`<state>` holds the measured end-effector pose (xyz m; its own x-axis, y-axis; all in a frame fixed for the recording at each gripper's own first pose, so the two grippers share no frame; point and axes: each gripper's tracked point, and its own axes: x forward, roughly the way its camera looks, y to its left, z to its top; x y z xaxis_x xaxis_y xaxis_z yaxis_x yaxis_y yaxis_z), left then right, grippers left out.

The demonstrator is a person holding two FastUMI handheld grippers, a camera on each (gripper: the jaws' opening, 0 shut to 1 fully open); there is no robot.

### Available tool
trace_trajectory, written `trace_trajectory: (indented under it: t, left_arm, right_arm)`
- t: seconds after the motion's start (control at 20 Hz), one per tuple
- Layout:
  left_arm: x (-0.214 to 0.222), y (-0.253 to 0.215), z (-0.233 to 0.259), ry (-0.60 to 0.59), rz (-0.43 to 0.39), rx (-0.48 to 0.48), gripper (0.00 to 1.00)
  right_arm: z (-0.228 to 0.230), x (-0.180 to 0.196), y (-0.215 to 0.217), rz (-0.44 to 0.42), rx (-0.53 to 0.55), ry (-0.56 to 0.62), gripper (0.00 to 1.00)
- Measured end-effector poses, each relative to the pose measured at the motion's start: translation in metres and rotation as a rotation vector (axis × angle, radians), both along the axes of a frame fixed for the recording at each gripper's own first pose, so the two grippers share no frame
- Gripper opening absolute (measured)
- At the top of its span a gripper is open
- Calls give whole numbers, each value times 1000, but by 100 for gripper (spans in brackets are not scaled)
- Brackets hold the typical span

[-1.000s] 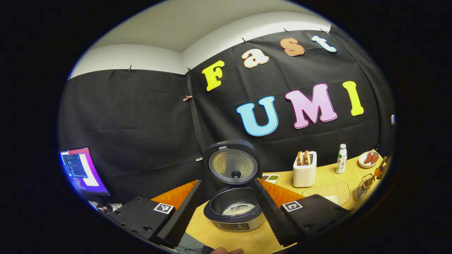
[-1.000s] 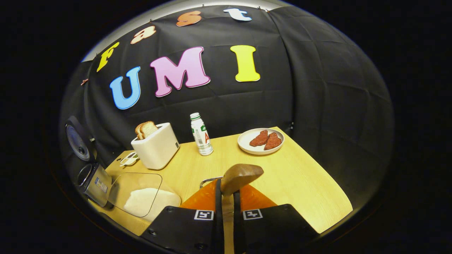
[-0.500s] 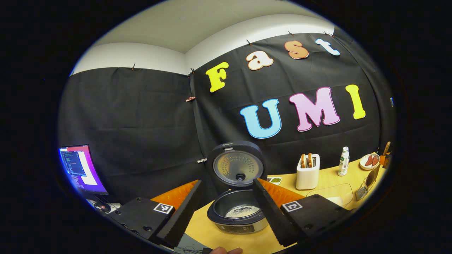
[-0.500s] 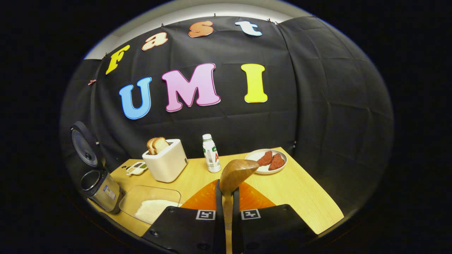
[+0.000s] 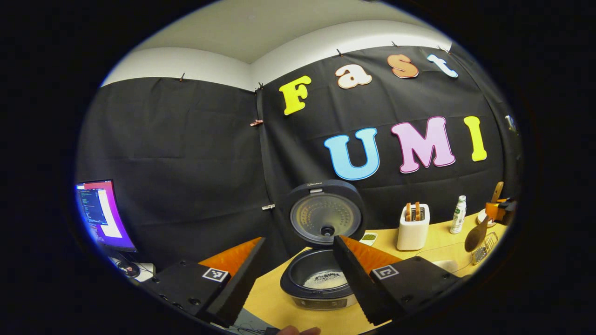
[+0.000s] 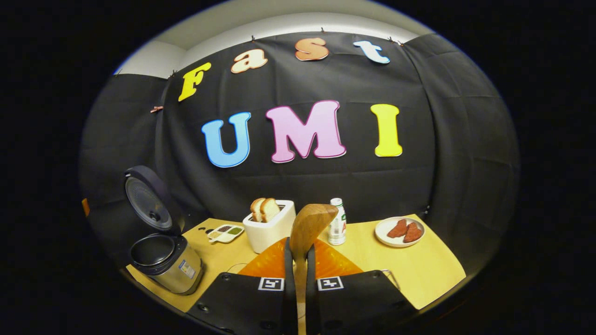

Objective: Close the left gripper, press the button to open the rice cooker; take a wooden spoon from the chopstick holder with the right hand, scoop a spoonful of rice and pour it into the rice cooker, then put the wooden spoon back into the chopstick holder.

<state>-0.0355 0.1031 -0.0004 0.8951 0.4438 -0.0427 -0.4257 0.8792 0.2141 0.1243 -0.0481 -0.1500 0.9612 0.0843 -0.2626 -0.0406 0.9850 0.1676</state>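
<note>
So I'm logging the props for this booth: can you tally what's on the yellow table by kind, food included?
Black-lidded rice cooker, lid open: 1
White toaster: 1
Toast slices in the toaster: 2
White plastic bottle: 1
White round plate: 1
Red meat pieces on the plate: 2
Small white divided dish: 1
Wooden spoon, held: 1
Total: 10

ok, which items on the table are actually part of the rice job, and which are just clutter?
Job:
rice cooker, lid up
wooden spoon, clamped in right gripper
chopstick holder
left gripper, open

Clutter:
toaster
bottle
plate
small condiment dish
monitor
</note>
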Motion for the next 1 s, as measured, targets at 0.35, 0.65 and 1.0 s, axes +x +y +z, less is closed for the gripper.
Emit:
trace_trajectory:
  t: [0.35,0.65,1.0]
  left_arm:
    - [15,47,6,10,-27,31,96]
    - [28,79,-9,49,-37,24,96]
    - [33,94,-14,55,-51,10,96]
  right_arm:
    - [-64,31,45,-21,-46,85,11]
    - [-108,44,67,-63,-65,157,12]
    - [-110,23,129,-22,45,207,11]
